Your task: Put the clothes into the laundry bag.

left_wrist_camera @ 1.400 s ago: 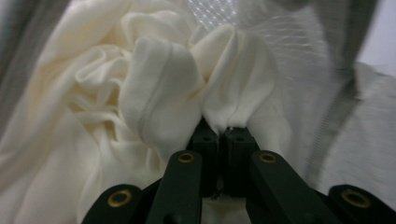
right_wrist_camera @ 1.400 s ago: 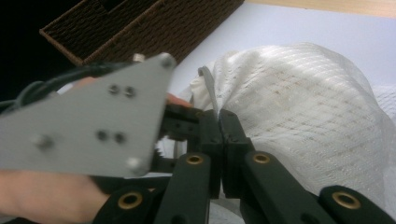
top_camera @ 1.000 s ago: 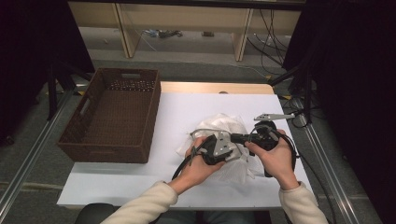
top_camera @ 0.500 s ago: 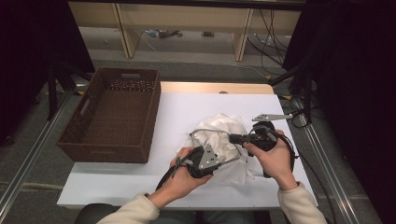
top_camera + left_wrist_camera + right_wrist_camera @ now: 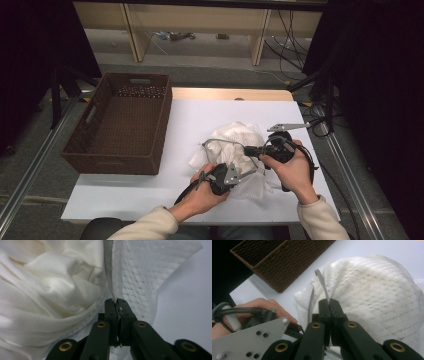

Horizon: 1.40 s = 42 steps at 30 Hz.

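Looking down from the high view, the left gripper (image 5: 239, 173) has pulled back toward the table's near edge since a second ago, drawing the grey zipper (image 5: 216, 144) open, while the right gripper (image 5: 250, 150) stays put; the white mesh bag (image 5: 235, 145) lies mid-table, well apart from the brown basket (image 5: 120, 125), with bare table (image 5: 200, 110) beyond

Left gripper view: jaws together, clamped on the zipper (image 5: 108, 270), white cloth (image 5: 50, 290) inside

Right gripper view: jaws pinched shut, seemingly on the zipper tape (image 5: 322, 283)
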Each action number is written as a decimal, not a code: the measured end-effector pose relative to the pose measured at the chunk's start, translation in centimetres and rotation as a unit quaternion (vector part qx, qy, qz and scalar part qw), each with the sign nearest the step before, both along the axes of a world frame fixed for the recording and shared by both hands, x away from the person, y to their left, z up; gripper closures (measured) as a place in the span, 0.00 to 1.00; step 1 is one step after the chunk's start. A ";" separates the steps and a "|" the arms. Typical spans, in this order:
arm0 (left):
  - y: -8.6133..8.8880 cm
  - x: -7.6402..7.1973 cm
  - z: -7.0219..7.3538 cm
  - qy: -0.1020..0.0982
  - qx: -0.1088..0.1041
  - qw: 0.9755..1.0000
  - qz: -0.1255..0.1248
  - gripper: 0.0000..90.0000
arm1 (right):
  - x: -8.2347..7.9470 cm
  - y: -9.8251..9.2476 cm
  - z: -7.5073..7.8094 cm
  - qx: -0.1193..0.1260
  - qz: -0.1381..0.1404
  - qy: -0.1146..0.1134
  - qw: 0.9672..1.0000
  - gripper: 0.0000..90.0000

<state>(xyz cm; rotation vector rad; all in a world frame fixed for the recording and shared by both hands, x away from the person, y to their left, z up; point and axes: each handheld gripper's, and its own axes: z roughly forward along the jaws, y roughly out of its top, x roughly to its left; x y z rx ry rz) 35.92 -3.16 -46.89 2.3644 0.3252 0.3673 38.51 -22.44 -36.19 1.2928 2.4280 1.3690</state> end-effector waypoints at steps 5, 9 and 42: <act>0.0 -0.5 1.0 0.014 -0.016 1.000 -0.005 0.99 | -0.1 0.0 0.0 -0.013 -0.003 0.007 1.000 1.00; -0.6 -1.5 2.0 0.012 -0.035 0.999 -0.020 0.99 | -0.2 -0.1 -0.3 -0.022 0.001 0.021 1.000 1.00; 8.5 -0.2 4.5 0.007 -0.110 0.979 0.173 0.63 | 0.1 -1.5 -3.9 -0.108 0.007 0.079 0.991 1.00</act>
